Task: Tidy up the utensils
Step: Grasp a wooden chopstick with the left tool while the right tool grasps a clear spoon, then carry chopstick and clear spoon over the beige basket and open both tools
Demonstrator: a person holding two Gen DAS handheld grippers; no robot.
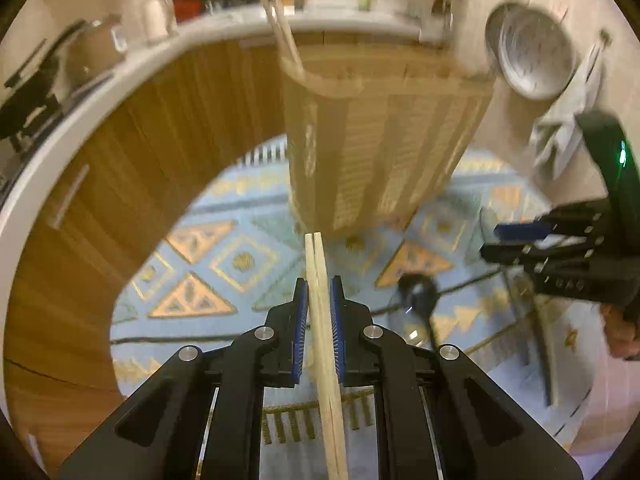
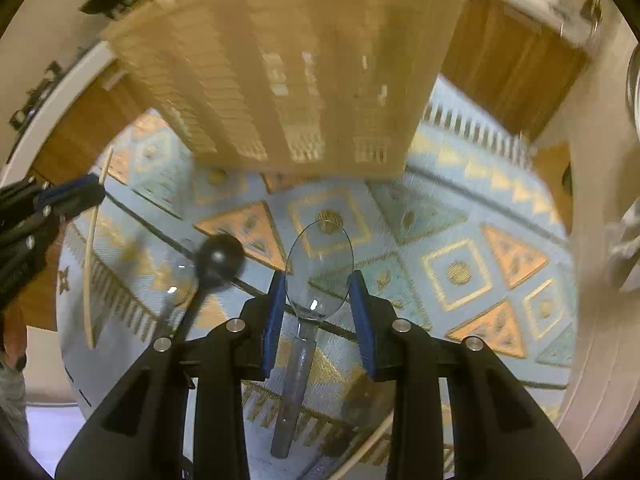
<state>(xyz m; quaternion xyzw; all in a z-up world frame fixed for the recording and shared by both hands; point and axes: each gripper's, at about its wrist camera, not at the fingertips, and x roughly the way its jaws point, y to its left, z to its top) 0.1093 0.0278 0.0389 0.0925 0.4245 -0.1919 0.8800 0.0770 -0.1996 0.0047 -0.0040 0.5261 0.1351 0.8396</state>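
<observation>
While the counter edge (image 1: pixel 132 60) curves along the far left of the left wrist view, with wooden cabinet fronts (image 1: pixel 132 152) below it, the left gripper (image 1: pixel 319 316) sits at the bottom centre with its blue-padded fingers closed tight on a pair of wooden chopsticks (image 1: pixel 322 320), which run up between the pads and end just short of the slatted beige utensil holder (image 1: pixel 384 140). That holder stands on the blue patterned mat (image 1: pixel 224 256), and another pair of chopsticks (image 1: pixel 280 28) leans out of its left corner. To the right of the gripper, a black spoon (image 1: pixel 418 292) lies on the mat, its bowl blurred. Further right, the right gripper (image 1: pixel 532 240) reaches in from the edge, and a metal strainer (image 1: pixel 532 52) hangs on the wall above it. In the right wrist view, the left gripper (image 2: pixel 64 196) enters at the far left with the chopsticks (image 2: pixel 90 264) showing as a pale curved line beneath it. Next comes the black spoon (image 2: pixel 218 260), lying on the mat (image 2: pixel 460 240) just left of the right gripper (image 2: pixel 319 292). This gripper's fingers stand apart on either side of a clear plastic spoon (image 2: pixel 316 268); the pads sit close beside its bowl, though contact cannot be told. The holder (image 2: pixel 288 80) rises beyond the spoon, upper centre.
</observation>
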